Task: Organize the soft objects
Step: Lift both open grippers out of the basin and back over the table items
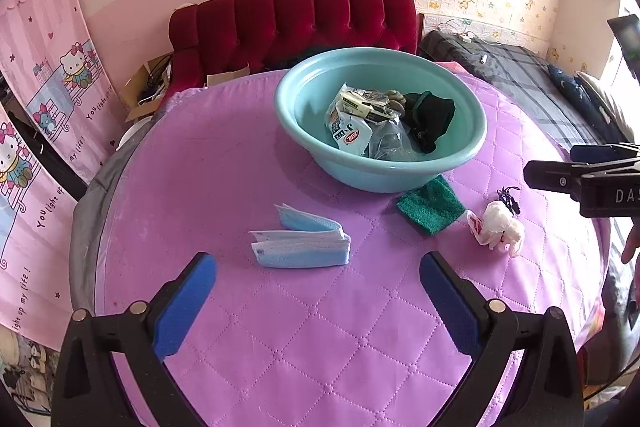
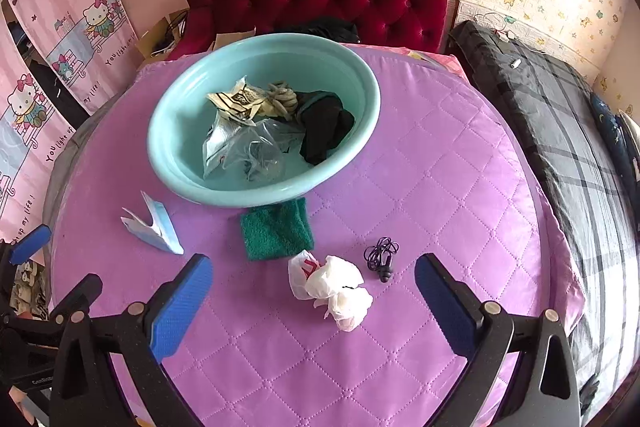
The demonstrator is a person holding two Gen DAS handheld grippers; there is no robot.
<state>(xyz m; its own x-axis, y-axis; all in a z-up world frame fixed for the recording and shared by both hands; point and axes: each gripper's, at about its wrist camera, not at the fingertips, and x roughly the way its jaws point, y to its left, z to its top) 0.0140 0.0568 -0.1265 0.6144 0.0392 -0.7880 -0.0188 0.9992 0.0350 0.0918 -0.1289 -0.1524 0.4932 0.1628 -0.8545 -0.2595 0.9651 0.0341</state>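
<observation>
Both claws released, nothing held. Left claw [image 1: 318, 279] sits just short of the folded blue face masks [image 1: 301, 241] — stack dead ahead between the spread fingers, long axis running left-right across the claw's line, so the fingers would close along its length, not across it. My read: that's the next pick, and the left claw is clearly nearer.

Right claw [image 2: 314, 281] faces the crumpled white plastic bag [image 2: 334, 289], which lies just ahead, slightly right of centre between the fingers. Black earphone cable [image 2: 382, 257] just beside the bag on its right, apart from it. Green towel [image 2: 277, 229] sits beyond the bag, far edge tucked against or under the basin's near wall — can't tell which.

Teal basin [image 1: 298, 131] stands on the purple quilted tabletop [image 1: 328, 347], beyond all the loose items. Inside it: printed snack wrappers [image 1: 352, 117], a clear plastic bag [image 2: 260, 151], a coil of beige cord or cloth [image 2: 284, 97], and a dark garment [image 1: 432, 117] on the right side. Plenty of room left.

Judgement: task partway — four items not yet in the basin. Masks are a loose fan; a shallow pinch may lift only the top layers.
</observation>
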